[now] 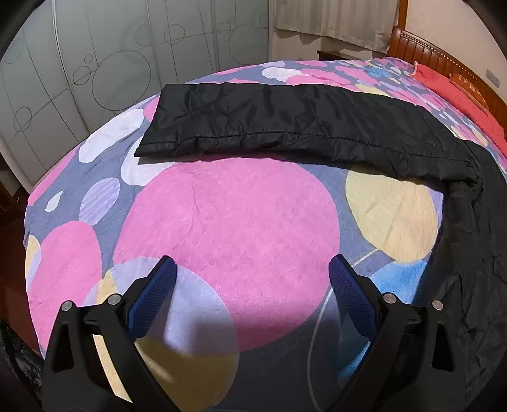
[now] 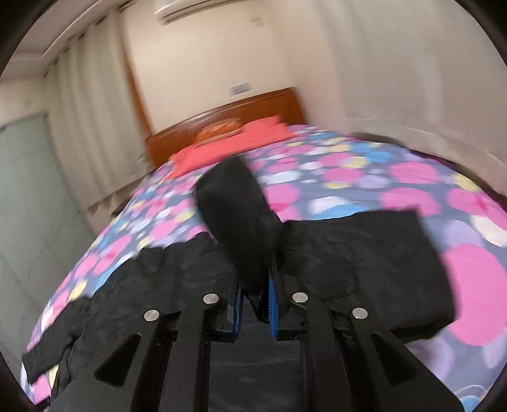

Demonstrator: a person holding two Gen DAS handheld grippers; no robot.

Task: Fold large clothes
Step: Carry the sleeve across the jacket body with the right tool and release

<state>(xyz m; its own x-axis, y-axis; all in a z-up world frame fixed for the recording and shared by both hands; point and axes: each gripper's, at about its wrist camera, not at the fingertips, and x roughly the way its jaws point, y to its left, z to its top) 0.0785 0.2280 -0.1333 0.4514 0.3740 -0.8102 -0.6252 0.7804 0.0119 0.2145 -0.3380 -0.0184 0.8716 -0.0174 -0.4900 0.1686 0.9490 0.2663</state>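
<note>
A large black padded jacket (image 1: 285, 123) lies across the bed. In the left wrist view one long sleeve stretches flat from left to right, and the body runs down the right edge. My left gripper (image 1: 252, 279) is open and empty above the pink circle of the bedspread, well short of the sleeve. In the blurred right wrist view my right gripper (image 2: 255, 285) is shut on a black part of the jacket (image 2: 234, 209) and holds it up above the rest of the garment (image 2: 364, 253) on the bed.
The bed carries a spotted pink, blue and yellow bedspread (image 1: 228, 215). A red cover (image 1: 456, 92) and wooden headboard (image 1: 443, 54) are at the far right. Frosted wardrobe doors (image 1: 79, 69) stand beyond the bed's left side. Curtains (image 1: 332, 19) hang at the back.
</note>
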